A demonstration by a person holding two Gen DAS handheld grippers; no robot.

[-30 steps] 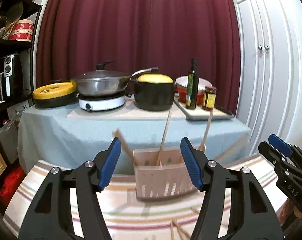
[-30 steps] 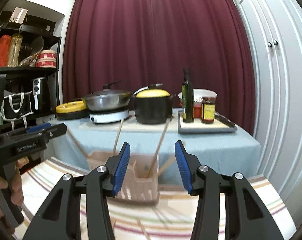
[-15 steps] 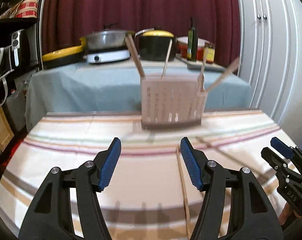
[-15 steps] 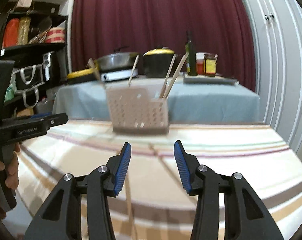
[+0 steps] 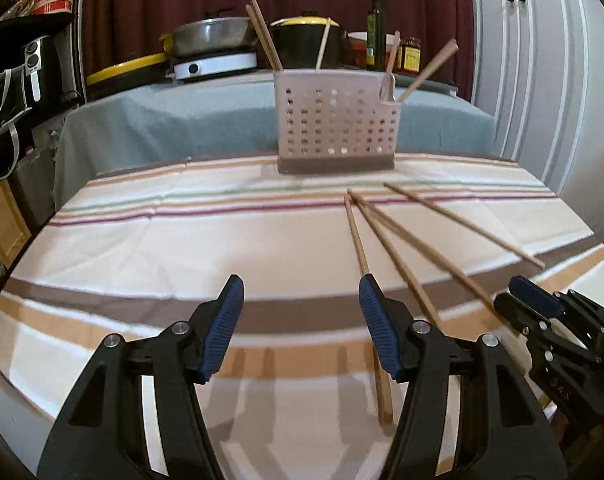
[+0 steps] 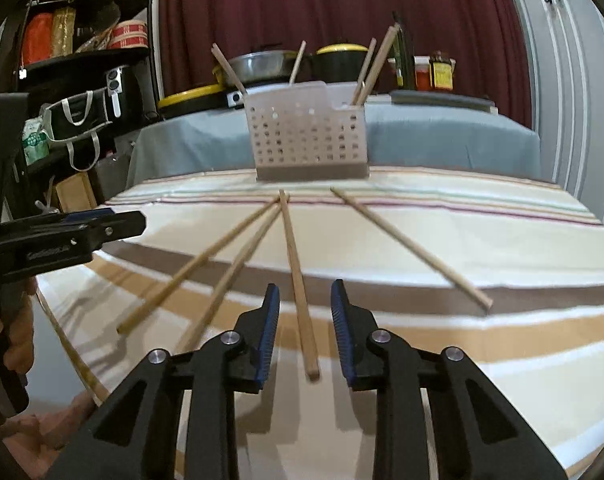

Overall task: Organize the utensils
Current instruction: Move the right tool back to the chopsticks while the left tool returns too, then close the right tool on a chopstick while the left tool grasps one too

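Note:
A pale perforated utensil holder (image 5: 335, 128) (image 6: 307, 136) stands at the far side of the striped table, with several wooden chopsticks upright in it. Several loose chopsticks (image 5: 397, 256) fan out on the cloth in front of it. My left gripper (image 5: 300, 300) hangs open over bare cloth, and the nearest chopstick (image 5: 365, 276) runs beside its right finger. My right gripper (image 6: 305, 308) is open and low, and one chopstick (image 6: 298, 280) lies between its fingers, untouched. Other chopsticks (image 6: 206, 260) (image 6: 405, 244) lie to either side.
The striped tablecloth (image 5: 142, 240) covers the table to its near edge. Behind it a grey-covered table (image 5: 182, 120) carries pots, a hob and bottles. A dark shelf (image 6: 82, 60) stands at the left, white cabinet doors (image 5: 541, 80) at the right. A hand (image 6: 6, 344) holds the left gripper (image 6: 62, 236).
Both grippers have tipped down toward the table, bringing the loose chopsticks into view. The right gripper's fingers have narrowed and now straddle one chopstick.

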